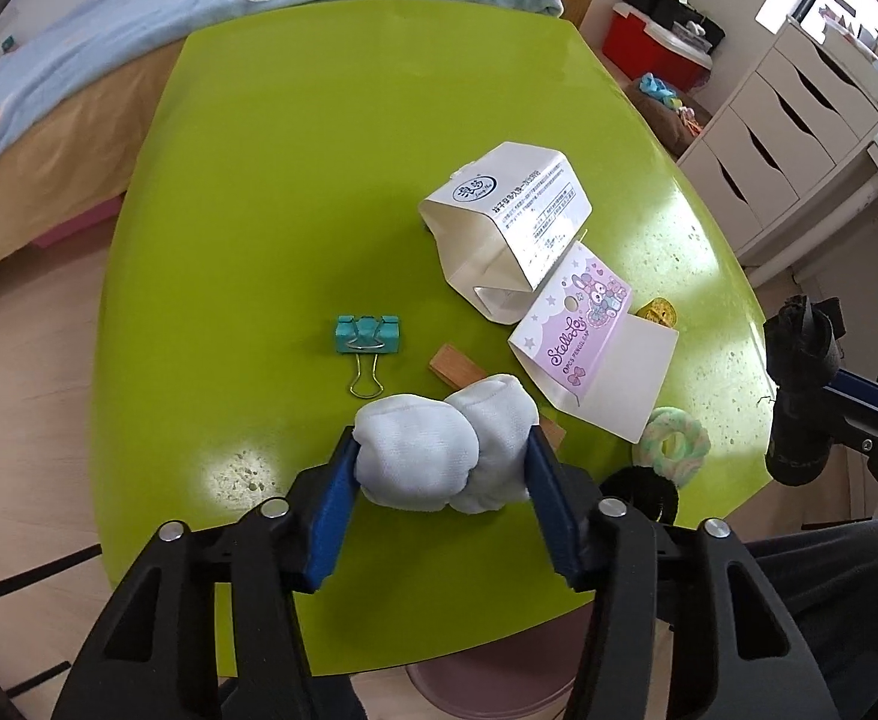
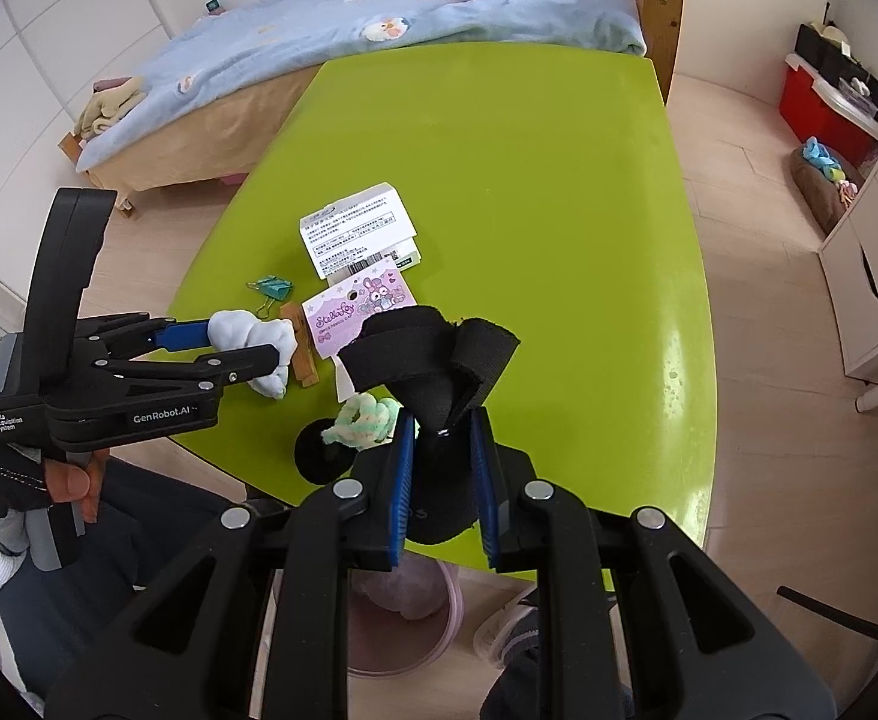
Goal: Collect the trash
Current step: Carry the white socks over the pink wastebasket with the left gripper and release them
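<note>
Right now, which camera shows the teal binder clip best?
The left wrist view: the binder clip lies unobstructed on the green table, wire handles clear. The right wrist view shows it small, far off and partly behind the left gripper's fingers.

Right claw (image 2: 442, 420) gripping black strap (image 2: 433, 354), green table (image 2: 529, 180)

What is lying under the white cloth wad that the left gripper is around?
A wooden clothespin runs under the white cloth wad, one end showing beyond the wad and one beside the left gripper. Its middle is covered. Otherwise only the green table shows.
</note>
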Available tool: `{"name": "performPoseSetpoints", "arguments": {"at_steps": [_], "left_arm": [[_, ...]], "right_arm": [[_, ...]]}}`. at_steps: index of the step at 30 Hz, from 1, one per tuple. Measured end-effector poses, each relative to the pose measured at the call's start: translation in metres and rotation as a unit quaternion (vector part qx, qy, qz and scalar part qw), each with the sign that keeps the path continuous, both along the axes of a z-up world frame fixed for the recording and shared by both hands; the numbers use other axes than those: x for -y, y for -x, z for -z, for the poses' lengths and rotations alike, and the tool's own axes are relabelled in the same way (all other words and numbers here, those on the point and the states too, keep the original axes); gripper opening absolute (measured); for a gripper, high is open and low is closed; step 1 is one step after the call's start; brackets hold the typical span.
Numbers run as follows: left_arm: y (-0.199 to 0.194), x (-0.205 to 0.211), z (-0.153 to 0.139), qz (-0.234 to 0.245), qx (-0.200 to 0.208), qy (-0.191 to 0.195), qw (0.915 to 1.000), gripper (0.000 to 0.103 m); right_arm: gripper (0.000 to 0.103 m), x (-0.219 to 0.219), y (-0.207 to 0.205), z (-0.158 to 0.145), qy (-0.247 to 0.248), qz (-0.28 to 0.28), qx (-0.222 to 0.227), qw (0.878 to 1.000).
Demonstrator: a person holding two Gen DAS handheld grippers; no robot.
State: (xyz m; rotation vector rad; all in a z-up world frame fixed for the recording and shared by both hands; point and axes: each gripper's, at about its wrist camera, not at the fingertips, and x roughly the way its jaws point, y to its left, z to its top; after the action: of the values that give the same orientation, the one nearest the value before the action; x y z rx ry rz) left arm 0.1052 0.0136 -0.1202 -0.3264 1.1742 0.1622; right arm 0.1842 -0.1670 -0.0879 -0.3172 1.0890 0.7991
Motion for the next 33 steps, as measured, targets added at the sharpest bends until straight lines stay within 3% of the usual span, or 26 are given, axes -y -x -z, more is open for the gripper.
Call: {"name": "performPoseSetpoints", "arguments": {"at_steps": [6, 21, 33], "left_arm": [[0.006, 0.001, -0.010, 0.005, 0.019, 0.001, 0.9998, 0.037], [0.062, 0.026, -0.073, 0.035, 0.088, -0.026, 0.9952, 0.036], [0.118, 0.060, -0.081, 0.053, 0.101, -0.024, 0.9932, 0.036]], "right_arm": [[0.018, -0.002, 0.002, -0.001, -0.004, -0.001, 0.003, 1.000], [0.019, 0.017, 0.047, -0.030, -0.035, -0.011, 0.017, 0.999], [0.019, 0.042, 0.108, -0.034, -0.045, -0.032, 0.009, 0.998]]}}
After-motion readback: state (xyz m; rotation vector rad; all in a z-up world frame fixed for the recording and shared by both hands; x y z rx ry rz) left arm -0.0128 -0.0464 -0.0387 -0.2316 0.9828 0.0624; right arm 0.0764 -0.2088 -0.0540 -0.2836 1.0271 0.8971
